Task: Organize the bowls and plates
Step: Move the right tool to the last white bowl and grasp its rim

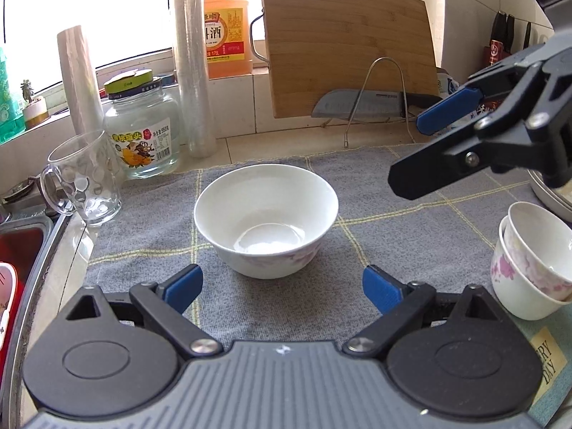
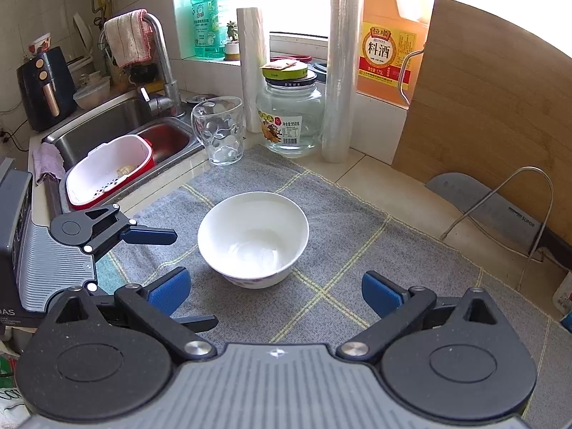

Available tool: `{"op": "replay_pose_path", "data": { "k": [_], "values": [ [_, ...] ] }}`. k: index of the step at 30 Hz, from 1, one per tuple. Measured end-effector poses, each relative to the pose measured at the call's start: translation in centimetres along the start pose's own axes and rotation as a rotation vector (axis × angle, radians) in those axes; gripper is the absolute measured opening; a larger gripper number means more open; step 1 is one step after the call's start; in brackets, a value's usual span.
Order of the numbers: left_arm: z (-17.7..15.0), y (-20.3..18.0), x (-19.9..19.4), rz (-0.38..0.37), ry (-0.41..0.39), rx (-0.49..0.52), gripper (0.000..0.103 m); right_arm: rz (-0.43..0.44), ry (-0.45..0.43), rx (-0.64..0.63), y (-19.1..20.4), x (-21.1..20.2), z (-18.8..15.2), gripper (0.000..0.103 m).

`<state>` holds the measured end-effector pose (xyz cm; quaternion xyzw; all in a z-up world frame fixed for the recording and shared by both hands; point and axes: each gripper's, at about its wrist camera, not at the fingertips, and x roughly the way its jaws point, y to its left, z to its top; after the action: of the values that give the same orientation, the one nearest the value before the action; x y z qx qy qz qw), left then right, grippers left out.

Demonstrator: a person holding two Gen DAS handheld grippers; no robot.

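A single white bowl (image 1: 266, 220) stands upright on the grey checked cloth (image 1: 386, 221) that covers the desk (image 2: 361, 171), and both grippers face it. The left gripper (image 1: 282, 287) has its fingers (image 1: 184, 286) spread wide and released, with nothing between them; the bowl sits straight ahead of them, centred in the gap and just beyond the tips. The right gripper (image 2: 275, 291) is likewise released, its fingers (image 2: 169, 291) wide apart and empty, and the bowl lies just ahead of them too, slightly toward its left finger.

In the right wrist view the left gripper reaches in from the bowl's left side, one fingertip close beside the rim but apart from it. Neither hand looks clearly nearer.

A stack of two flowered bowls (image 1: 529, 268) sits off to the right of the left fingers, tilted, near the cloth's edge. My reading is that the lone bowl belongs on that stack. Being round, it has no long axis to line up with, so the grip turns on closing one finger inside and one outside the rim.
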<state>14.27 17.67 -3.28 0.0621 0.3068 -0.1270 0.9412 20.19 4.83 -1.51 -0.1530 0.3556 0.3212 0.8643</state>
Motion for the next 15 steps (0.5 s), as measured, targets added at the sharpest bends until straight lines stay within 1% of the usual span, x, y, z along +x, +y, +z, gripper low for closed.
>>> {"op": "replay_pose_path", "data": {
  "k": [1, 5, 10, 15],
  "values": [
    [0.0, 0.1, 0.2, 0.004, -0.002, -0.003, 0.096, -0.004, 0.004, -0.007, 0.1, 0.5, 0.3, 0.103],
    [0.2, 0.7, 1.2, 0.013, -0.002, -0.004, 0.096, 0.033, 0.016, -0.011, -0.1, 2.1, 1.3, 0.103],
    [0.3, 1.3, 2.4, 0.025, -0.001, 0.005, 0.096, 0.056, 0.038, -0.012, -0.4, 4.3, 2.4, 0.103],
    [0.5, 1.8, 3.4, 0.004, 0.003, 0.002, 0.095, 0.077, 0.069, -0.013, -1.0, 6.3, 3.2, 0.103]
  ]
}}
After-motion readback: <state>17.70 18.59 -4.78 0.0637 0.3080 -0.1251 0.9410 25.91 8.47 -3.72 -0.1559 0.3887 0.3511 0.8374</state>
